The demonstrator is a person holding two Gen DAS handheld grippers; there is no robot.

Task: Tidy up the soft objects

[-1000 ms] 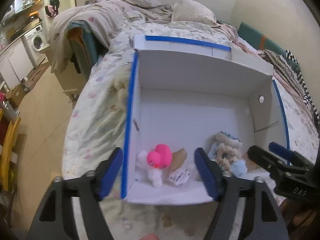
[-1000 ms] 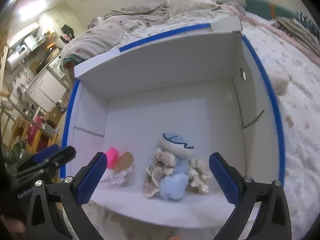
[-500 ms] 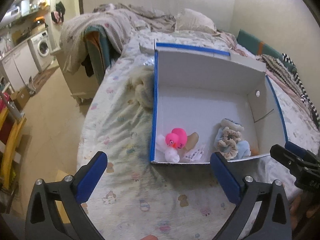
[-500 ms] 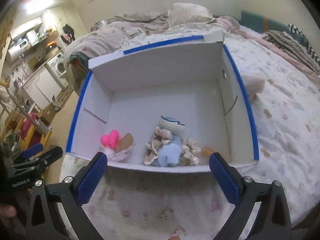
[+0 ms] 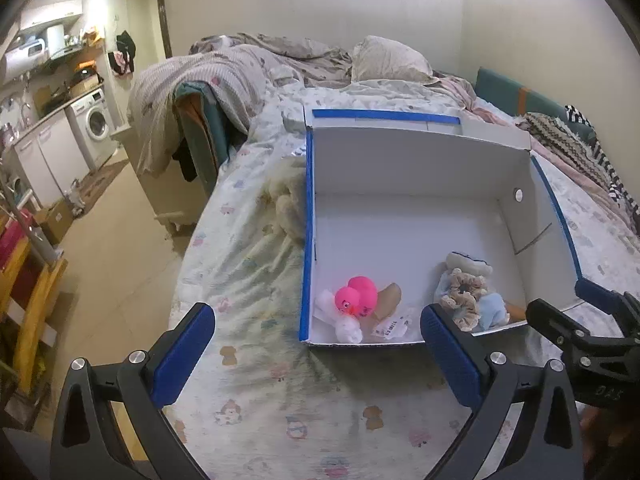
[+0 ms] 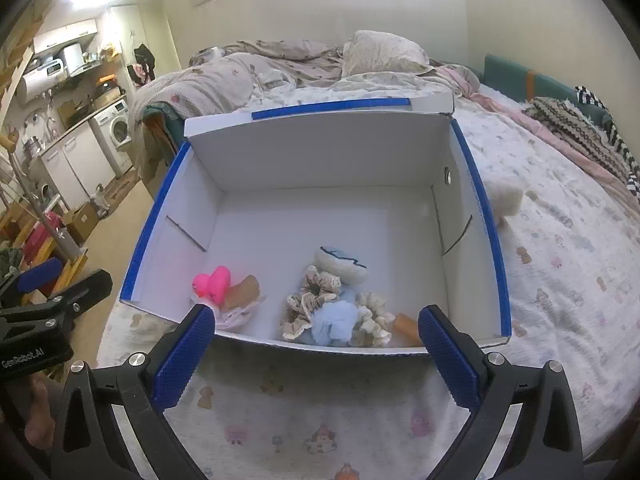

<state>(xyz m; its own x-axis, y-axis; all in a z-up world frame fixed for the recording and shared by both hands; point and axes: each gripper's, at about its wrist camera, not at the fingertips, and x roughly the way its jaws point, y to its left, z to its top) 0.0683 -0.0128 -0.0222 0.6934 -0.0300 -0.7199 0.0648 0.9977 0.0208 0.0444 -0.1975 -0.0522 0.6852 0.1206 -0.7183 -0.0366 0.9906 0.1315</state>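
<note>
My left gripper [image 5: 316, 344] and right gripper [image 6: 314, 350] hung spread wide, holding nothing, short of the box [image 6: 478, 200]. Toys inside its near wall: pink duck [image 5: 357, 295] left, scrunchies [image 6: 320, 300] right. Beyond its left wall, a fuzzy toy [image 5: 286, 200] waited; I judged a low, wide approach best.

The box [image 6: 328, 168] is smooth matt white cardboard with blue tape edges; the pink duck [image 5: 357, 295] looks like glossy rubber; scrunchies [image 6: 312, 300] are frilled cloth.

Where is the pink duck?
In both views the pink duck sits inside the white box, in its near left corner, beside a brown thing and left of the scrunchies.
</note>
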